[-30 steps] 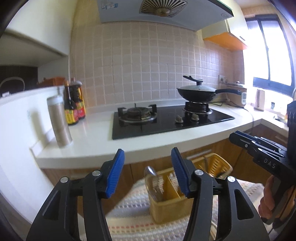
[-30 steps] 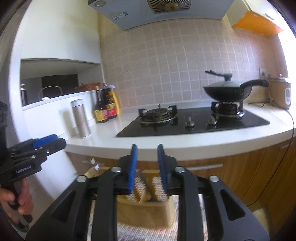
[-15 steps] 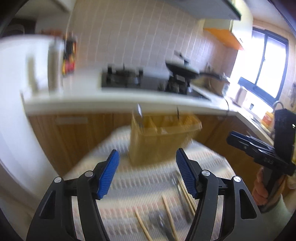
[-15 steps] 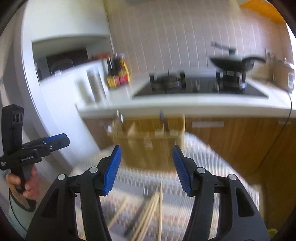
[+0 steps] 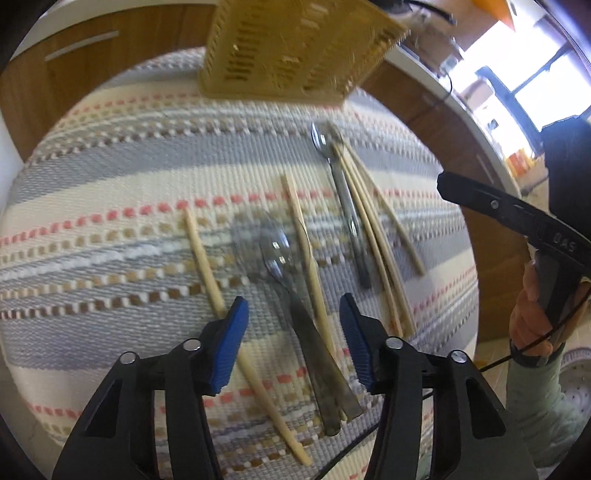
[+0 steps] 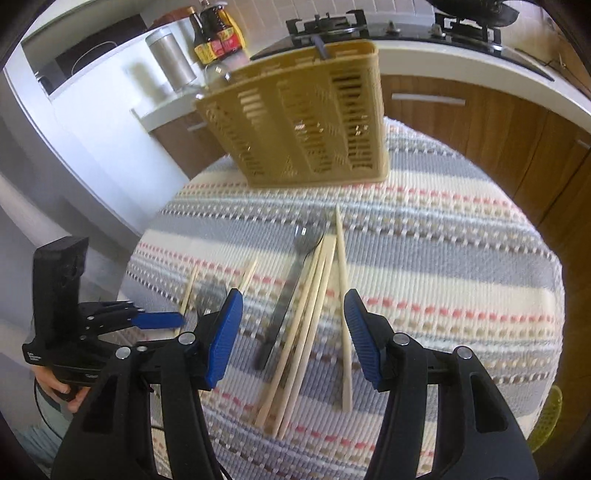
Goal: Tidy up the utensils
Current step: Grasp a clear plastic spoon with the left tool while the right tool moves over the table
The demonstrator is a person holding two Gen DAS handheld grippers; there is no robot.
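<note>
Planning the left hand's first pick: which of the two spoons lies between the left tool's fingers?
The near spoon, its handle running between the open left tool; the other spoon lies farther right beside the chopstick bundle.

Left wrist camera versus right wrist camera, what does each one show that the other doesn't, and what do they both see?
Only the left wrist view shows the near spoon's full handle between the open left gripper, plus a bright window.

Only the right wrist view shows the stove, sauce bottles and a steel canister.

Both show the yellow utensil basket, the striped cloth, the far spoon and the bundled chopsticks between the open right gripper.
</note>
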